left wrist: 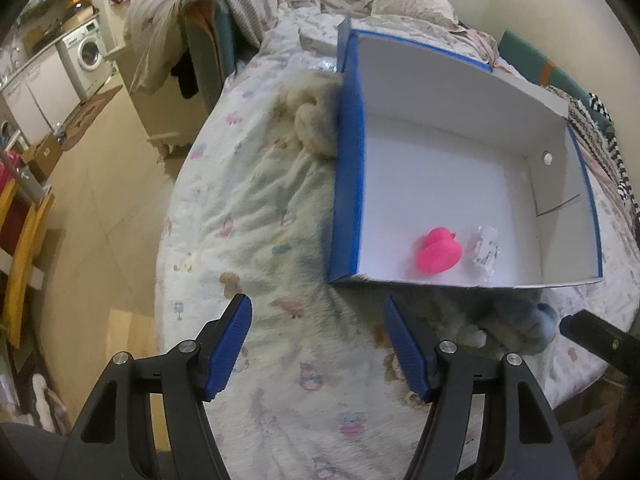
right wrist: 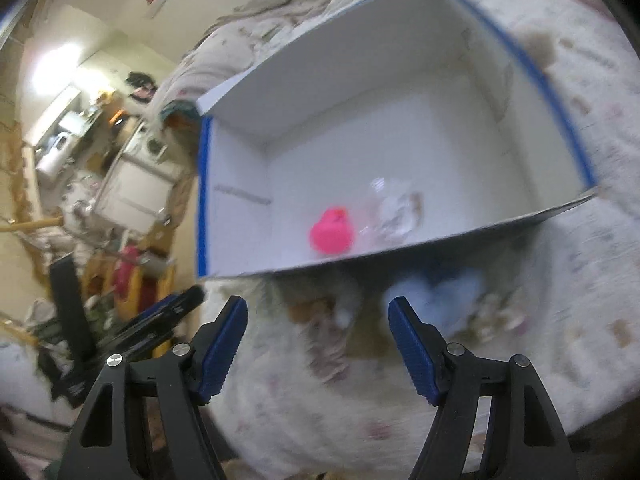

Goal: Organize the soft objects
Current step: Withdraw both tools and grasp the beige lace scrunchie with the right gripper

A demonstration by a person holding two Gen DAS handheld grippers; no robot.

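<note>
Two grippers are yours here, and both stand with their blue pads spread wide and nothing between them. Your left gripper (left wrist: 318, 312) hovers above the patterned bedsheet (left wrist: 248, 208), just short of the near wall of the blue-edged white box (left wrist: 448, 92). Your right gripper (right wrist: 318, 312) hangs over the same near wall from the other side, and its tip shows at the right edge of the left wrist view.

Inside the box, near the front wall, sits a pink rubber duck (left wrist: 438, 254), with a clear, crinkled item (left wrist: 486, 250) just beside it (too glassy and blurred to name).

Outside the box, a grey-blue plush toy (left wrist: 516, 328) lies on the sheet against the near wall, just beyond your left gripper's right finger; the right wrist view shows it as a pale blue blur (right wrist: 436, 292) ahead of the right finger. A cream fluffy plush (left wrist: 312, 116) rests against the box's left wall.
</note>
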